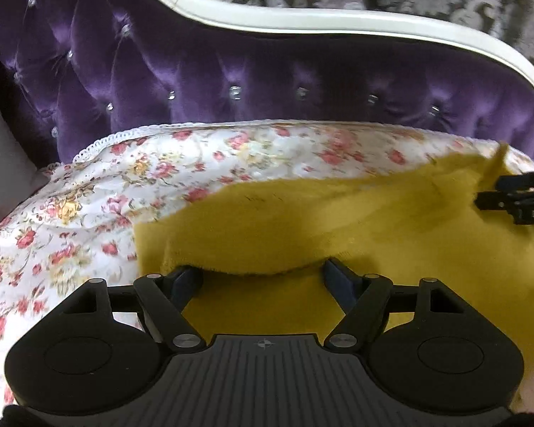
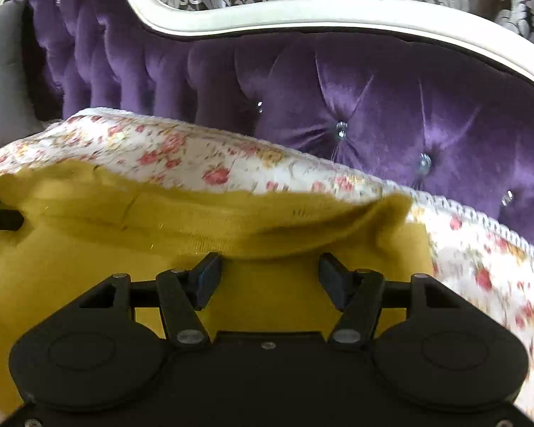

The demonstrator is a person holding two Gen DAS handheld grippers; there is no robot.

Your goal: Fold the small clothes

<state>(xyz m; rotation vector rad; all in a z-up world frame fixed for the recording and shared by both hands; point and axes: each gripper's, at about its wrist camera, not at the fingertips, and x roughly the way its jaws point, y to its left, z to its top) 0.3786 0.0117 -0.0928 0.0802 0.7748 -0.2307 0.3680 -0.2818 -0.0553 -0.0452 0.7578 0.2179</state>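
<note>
Mustard garment (image 1: 338, 220) lies folded on floral cover (image 1: 89, 192). Left gripper (image 1: 263, 277) and right gripper (image 2: 268, 272): fingers released, spread over the near fold edge, grasping nothing

Only one piece of lettering can be read: the white capitals "DAS", cut off by the picture's edge, are printed on the black body of the right hand-held gripper (image 1: 509, 195) where it enters the left wrist view from the right. A small crosshair sign is marked on the ribbed top of the left hand-held gripper (image 1: 263, 274). No other text, brand or number can be made out.
</note>
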